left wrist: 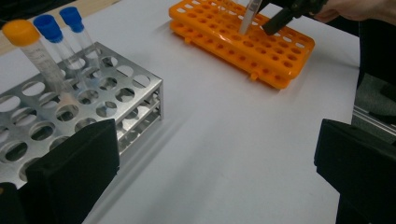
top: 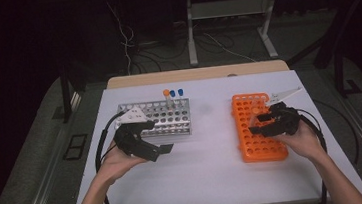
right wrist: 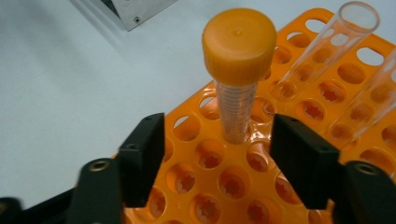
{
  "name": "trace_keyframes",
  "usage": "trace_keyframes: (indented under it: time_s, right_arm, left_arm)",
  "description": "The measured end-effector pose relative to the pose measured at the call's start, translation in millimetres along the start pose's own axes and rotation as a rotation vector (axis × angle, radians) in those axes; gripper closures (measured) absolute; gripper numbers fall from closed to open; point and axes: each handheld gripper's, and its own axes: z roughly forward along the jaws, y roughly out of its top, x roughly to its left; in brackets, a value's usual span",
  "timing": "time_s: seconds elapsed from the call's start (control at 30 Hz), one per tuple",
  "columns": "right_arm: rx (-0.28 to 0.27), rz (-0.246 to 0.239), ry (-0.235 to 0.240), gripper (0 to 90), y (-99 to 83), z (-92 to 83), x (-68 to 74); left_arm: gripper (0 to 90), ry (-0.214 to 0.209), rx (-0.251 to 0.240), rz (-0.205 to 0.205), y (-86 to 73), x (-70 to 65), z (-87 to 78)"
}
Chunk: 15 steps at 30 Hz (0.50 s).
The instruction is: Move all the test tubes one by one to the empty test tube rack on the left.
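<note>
Right gripper (right wrist: 217,149) poised low over the orange rack (top: 253,147), jaws released and parted on either side of the orange-capped tube (right wrist: 238,46). Not clamped: a clear gap on each side between the black pads and the tube's wall. Tube upright, foot seated in one of the rack's round holes, cap well above the jaw tips. Just beyond it in the same rack, two clear uncapped tubes (right wrist: 327,46), both leaning. Rack lying flat on the right half of the white surface (top: 210,169), the person's right hand (top: 306,142) behind the gripper at the rack's right edge.

Left gripper (top: 161,151) low over the surface, just in front of the metal rack (top: 160,116), pointing towards the middle. Jaws spread wide, nothing between them, only bare surface past the tips. Metal rack on the left half, well apart from the orange one. Standing in its far rows: a second orange-capped tube (left wrist: 21,32) and, beside it, two blue-capped tubes (left wrist: 46,23), all three upright and close together.
</note>
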Motion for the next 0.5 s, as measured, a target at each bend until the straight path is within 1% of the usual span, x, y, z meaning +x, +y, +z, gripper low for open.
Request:
trace_keyframes:
  time_s: [0.3,0.43,0.5]
  right_arm:
    - [-0.002,-0.025,-0.042,56.6,2.8,11.0,-1.3]
    - [-0.006,-0.019,-0.065,69.3,3.5,15.1,-0.6]
    - [-0.009,-0.027,-0.083,73.1,4.2,16.4,-0.4]
  left_arm:
    - [0.0,-0.007,0.001,-0.010,-6.7,-0.4,1.9]
    - [0.0,-0.009,0.004,-0.009,-8.3,-0.3,2.0]
    - [0.0,-0.009,0.009,-0.009,-9.0,-0.3,2.4]
